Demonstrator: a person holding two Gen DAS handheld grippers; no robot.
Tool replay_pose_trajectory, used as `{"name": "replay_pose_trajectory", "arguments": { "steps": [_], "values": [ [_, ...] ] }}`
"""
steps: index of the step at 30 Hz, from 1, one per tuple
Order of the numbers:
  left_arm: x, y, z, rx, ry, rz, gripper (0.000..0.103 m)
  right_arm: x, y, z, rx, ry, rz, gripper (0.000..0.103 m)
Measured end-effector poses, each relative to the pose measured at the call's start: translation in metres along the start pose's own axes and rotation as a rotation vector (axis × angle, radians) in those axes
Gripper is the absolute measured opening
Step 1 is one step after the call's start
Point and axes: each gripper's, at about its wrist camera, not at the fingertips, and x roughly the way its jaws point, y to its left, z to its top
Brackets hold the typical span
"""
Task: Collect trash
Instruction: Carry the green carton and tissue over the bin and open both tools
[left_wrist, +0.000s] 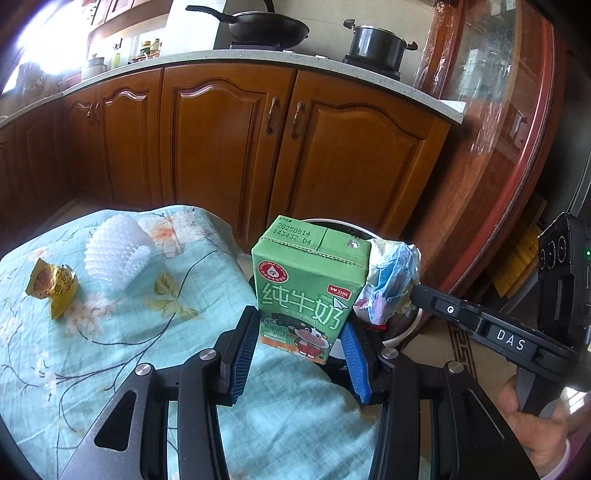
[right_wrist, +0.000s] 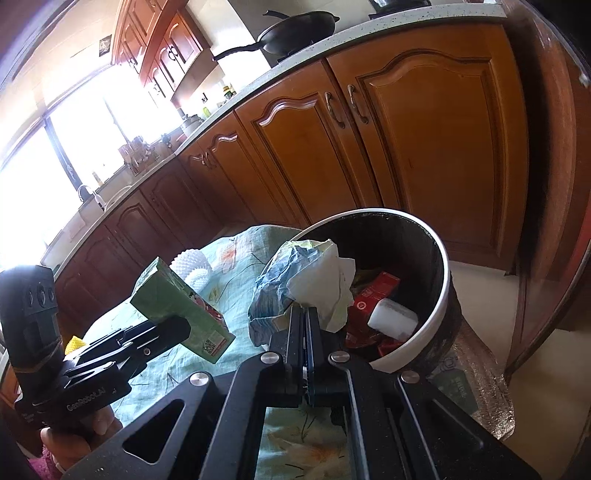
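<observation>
Wooden kitchen cabinets back a floral teal tablecloth (left_wrist: 110, 332) where the left gripper (left_wrist: 299, 347) clamps an upright green milk carton (left_wrist: 310, 280), while the right gripper (right_wrist: 308, 332), pinching crumpled blue-white paper (right_wrist: 295, 284), sits nearer the round white-rimmed trash bin (right_wrist: 439, 295) at centre-right.

A black long-handled wok (left_wrist: 267, 26) sat at twelve o'clock on the pale speckled countertop (left_wrist: 258, 57), a black lidded pot (left_wrist: 376, 44) at one o'clock. Beneath ran brown arched-panel wooden cabinets (left_wrist: 221, 147). A light-blue floral tablecloth (left_wrist: 129, 332) filled seven o'clock.
</observation>
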Motion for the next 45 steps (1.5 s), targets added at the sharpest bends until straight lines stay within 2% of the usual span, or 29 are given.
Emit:
{"name": "replay_pose_trajectory", "arguments": {
  "steps": [31,37,39,40,41,43,45],
  "values": [
    [0.077,-0.028,0.036,0.047,0.089,-0.002,0.044,0.027,-0.035,0.02,0.016,0.066,-0.06,0.001],
    [0.083,-0.028,0.038,0.015,0.116,-0.007,0.045,0.029,-0.04,0.021,0.038,0.073,-0.05,0.009],
    [0.081,-0.027,0.037,0.009,0.11,-0.012,0.05,0.028,-0.042,0.02,0.048,0.07,-0.05,0.021],
    [0.08,-0.026,0.037,0.006,0.105,-0.013,0.051,0.027,-0.043,0.019,0.052,0.066,-0.045,0.041],
    [0.078,-0.025,0.036,0.005,0.102,-0.015,0.051,0.026,-0.043,0.018,0.055,0.058,-0.044,0.055],
    [0.075,-0.024,0.033,0.0,0.099,-0.017,0.051,0.023,-0.042,0.016,0.056,0.046,-0.04,0.066],
    [0.073,-0.021,0.03,-0.007,0.099,-0.016,0.052,0.021,-0.04,0.015,0.056,0.041,-0.038,0.071]
  ]
}}
